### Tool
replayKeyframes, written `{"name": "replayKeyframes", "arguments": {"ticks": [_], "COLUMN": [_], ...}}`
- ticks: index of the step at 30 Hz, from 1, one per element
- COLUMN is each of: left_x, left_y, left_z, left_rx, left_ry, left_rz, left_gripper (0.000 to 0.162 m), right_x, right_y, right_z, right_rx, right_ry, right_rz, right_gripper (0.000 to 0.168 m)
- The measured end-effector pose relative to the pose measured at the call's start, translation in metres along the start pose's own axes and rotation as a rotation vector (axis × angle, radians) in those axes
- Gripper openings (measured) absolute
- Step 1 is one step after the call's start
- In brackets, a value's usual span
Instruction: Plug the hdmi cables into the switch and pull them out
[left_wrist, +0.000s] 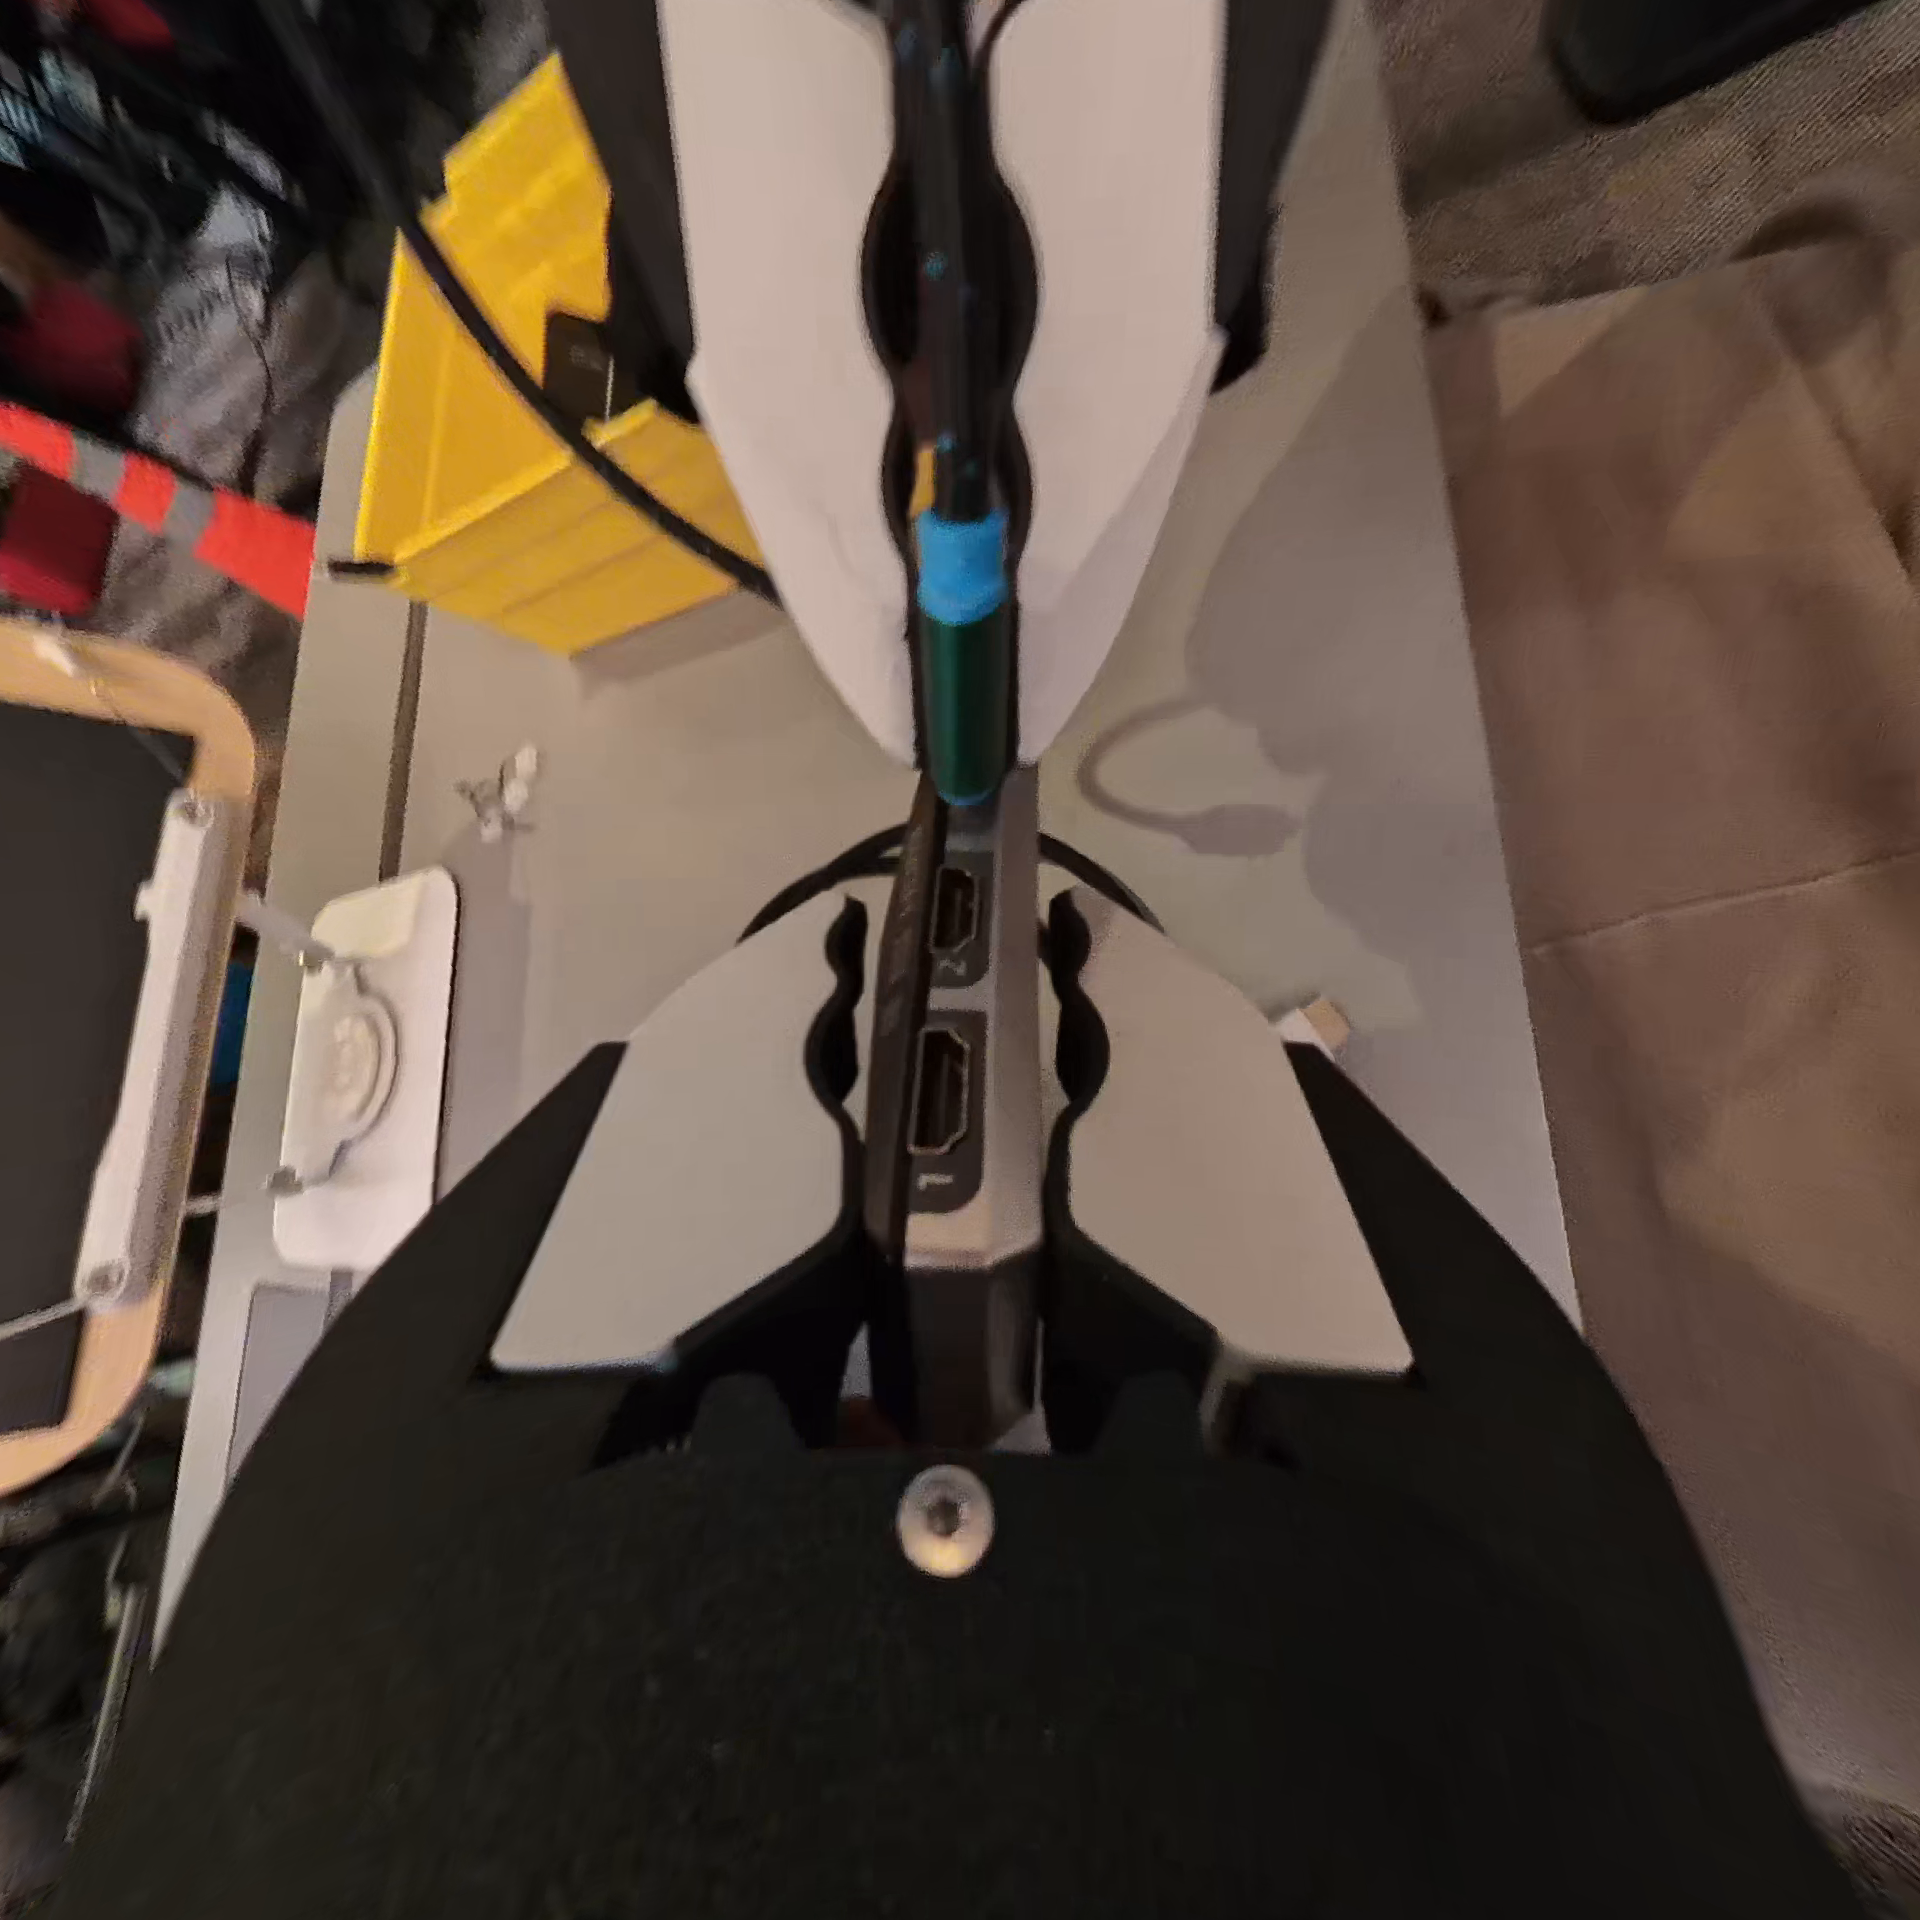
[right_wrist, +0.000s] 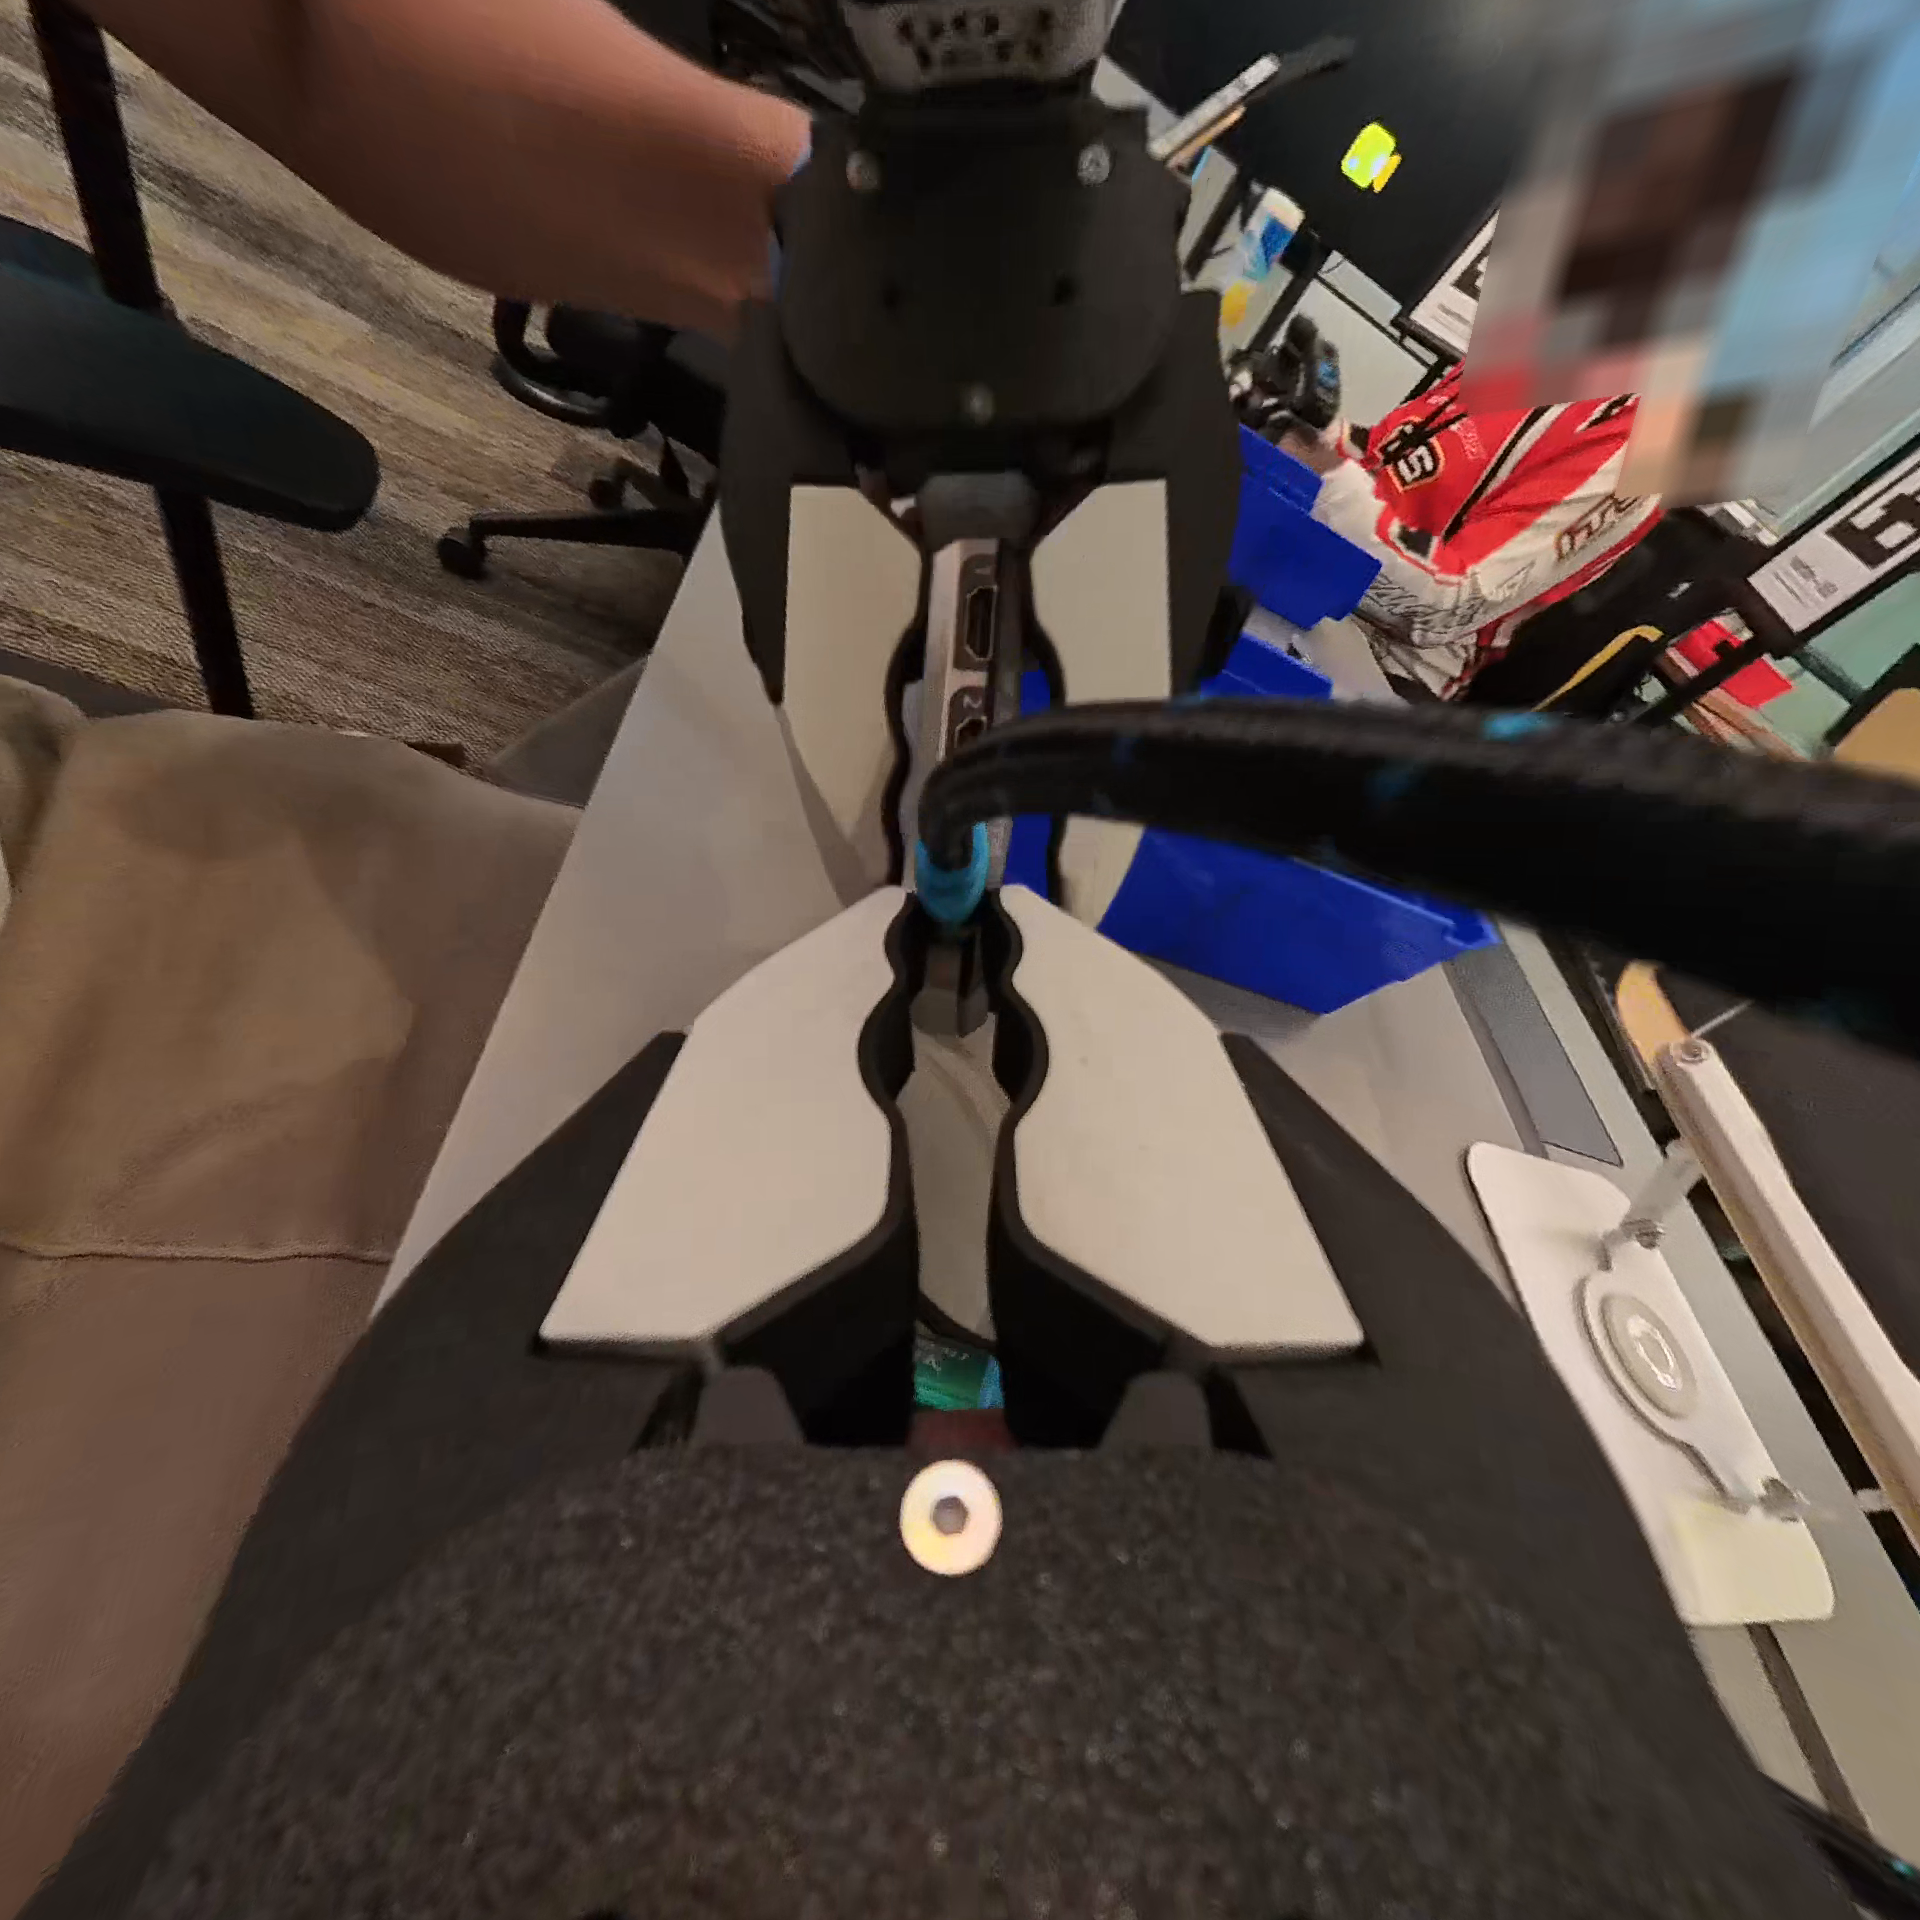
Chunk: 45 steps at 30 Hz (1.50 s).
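Observation:
My left gripper (left_wrist: 956, 909) is shut on the HDMI switch (left_wrist: 971, 1226), a slim silver and black box held edge-up. Two empty ports (left_wrist: 940, 1091) face the left wrist camera. My right gripper (left_wrist: 966, 764) comes from the opposite side, shut on an HDMI plug (left_wrist: 961, 707) with a green body and blue collar. The plug's tip meets the switch's far end; I cannot tell how deep it sits. In the right wrist view my right gripper (right_wrist: 951, 909) pinches the plug (right_wrist: 948, 873), and its black braided cable (right_wrist: 1351, 769) arcs right. The switch (right_wrist: 961, 623) sits between the left gripper's fingers (right_wrist: 842, 644).
A white table (left_wrist: 675, 727) lies below. A yellow bin (left_wrist: 499, 468) and blue bins (right_wrist: 1278, 914) stand on it. A white plate with a wire fixture (right_wrist: 1642, 1371) lies at the edge. A person in a red and white jersey (right_wrist: 1486, 520) sits beyond. An office chair (right_wrist: 156, 416) stands to the left. My two grippers' fingertips are within a few centimetres of each other.

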<state>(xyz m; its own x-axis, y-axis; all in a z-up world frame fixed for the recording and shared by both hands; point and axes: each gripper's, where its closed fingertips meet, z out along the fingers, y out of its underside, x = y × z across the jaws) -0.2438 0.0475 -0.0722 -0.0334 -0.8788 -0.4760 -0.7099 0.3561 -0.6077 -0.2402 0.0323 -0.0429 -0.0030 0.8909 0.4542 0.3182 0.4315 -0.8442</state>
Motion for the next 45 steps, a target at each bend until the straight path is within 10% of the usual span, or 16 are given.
{"name": "replayKeyframes", "arguments": {"ticks": [15, 22, 26, 45], "left_x": [-0.033, -0.026, -0.027, -0.007], "left_y": [0.027, 0.026, 0.03, 0.04], "left_z": [0.025, 0.034, 0.034, 0.049], "left_rx": [-0.149, -0.153, -0.176, -0.188], "left_ry": [-0.667, -0.694, -0.706, -0.632], "left_rz": [0.024, 0.02, 0.018, 0.061], "left_gripper": [0.034, 0.034, 0.034, 0.023], "right_x": [0.008, 0.015, 0.013, 0.01], "right_y": [0.046, 0.065, 0.058, 0.093], "right_z": [0.001, 0.0, -0.001, 0.0], "right_rx": [0.049, 0.069, 0.047, -0.03], "right_ry": [0.349, 0.506, 0.49, 0.391], "right_rz": [0.784, 0.883, 0.821, 0.949], "right_gripper": [0.034, 0.005, 0.03, 0.021]}}
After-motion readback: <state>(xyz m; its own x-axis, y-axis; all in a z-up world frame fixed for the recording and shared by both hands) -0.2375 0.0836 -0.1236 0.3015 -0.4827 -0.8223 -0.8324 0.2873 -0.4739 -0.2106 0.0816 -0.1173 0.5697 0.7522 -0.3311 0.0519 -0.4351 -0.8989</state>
